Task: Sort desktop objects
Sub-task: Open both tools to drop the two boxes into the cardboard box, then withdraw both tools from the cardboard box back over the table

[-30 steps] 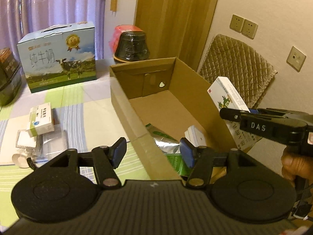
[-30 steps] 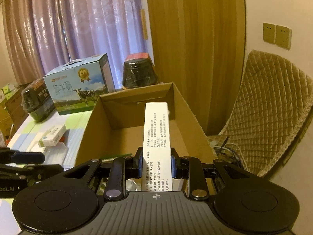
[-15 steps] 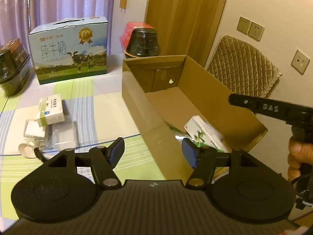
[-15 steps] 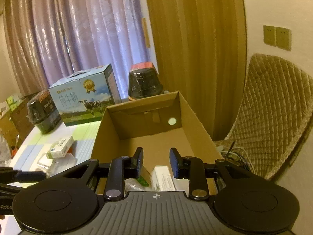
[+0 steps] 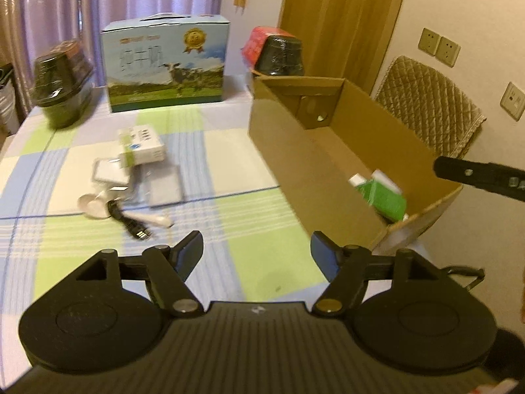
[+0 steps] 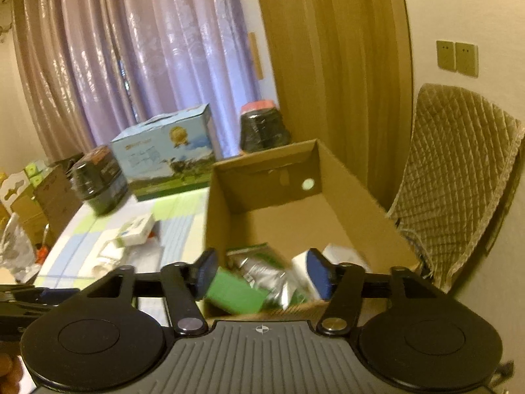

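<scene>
Two tongs hang with jaws wide and empty: the left tongs over the checked bench, the right tongs above the near end of the cardboard box. Inside the box lie a green packet, a silver pouch and white cartons. Left on the bench, well apart from the box, sit a small white carton, a black cable and a spoon.

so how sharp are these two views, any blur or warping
Left wrist: table items and milk carton are motion-smeared; the left gripper is sharp. Right wrist: cardboard box contents are smeared, the curtain bows from fisheye, warm dim light.
</scene>
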`<state>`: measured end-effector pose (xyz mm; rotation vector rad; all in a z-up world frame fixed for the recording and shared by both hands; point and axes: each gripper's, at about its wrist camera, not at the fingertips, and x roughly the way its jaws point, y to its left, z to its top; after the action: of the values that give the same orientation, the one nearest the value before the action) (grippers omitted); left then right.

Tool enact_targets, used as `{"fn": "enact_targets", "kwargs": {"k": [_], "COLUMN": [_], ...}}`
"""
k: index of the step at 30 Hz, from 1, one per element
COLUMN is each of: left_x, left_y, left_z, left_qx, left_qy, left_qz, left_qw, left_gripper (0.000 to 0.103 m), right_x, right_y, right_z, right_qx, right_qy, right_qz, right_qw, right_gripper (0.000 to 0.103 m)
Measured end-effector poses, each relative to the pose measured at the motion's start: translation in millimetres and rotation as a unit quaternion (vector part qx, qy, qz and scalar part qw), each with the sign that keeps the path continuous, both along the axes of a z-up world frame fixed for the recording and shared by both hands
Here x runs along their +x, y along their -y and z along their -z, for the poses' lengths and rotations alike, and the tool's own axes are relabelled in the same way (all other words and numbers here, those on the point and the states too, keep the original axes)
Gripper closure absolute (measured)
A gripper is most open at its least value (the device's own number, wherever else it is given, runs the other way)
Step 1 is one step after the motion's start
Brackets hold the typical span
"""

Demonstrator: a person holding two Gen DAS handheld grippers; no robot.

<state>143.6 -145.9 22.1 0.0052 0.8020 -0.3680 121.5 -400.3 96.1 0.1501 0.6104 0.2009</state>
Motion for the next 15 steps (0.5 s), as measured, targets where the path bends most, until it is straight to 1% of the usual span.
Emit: {"fn": "enact_targets", "kwargs": {"k": [3,7,9,10,13,15], "left_x": [-10,-25,-33,-36,-45,-51], "left_y": [-17,-39,-51,-57,-76,-88], "left_z": [3,5,5,6,10,12], "left_qx": [-0.003,-0.003,-0.002,-0.001,0.002,0.008], "left_qy": [-0.008,-0.012,-0.012,-0.013,-0.018,-0.020], "left_qz": [-0.010,-0.022,-0.030,-0.035,-0.048,-0.060], "left_qw": [0.9999,0.9997,0.9995,0.9993,0.9987,0.9979], "left_gripper": [0.035,0.034,0.031,0.030,0.027,0.024], "right_x": [-14,-32,-40,-43,-51,-54], "right_y": [-18,-39,-51,-56,-73,-83], "right_z": [-2,2,7,10,20,26], "right_qx": [-0.006,0.001,0.005,0.004,0.002,0.006], "right_qy": [-0.006,-0.017,-0.026,-0.030,-0.045,-0.056], "right_qz": [-0.016,-0.030,-0.040,-0.048,-0.066,-0.077], "right_qw": [1.000,0.999,0.999,0.998,0.997,0.995], "right_gripper": [0.029,0.016,0.012,0.010,0.007,0.007]}}
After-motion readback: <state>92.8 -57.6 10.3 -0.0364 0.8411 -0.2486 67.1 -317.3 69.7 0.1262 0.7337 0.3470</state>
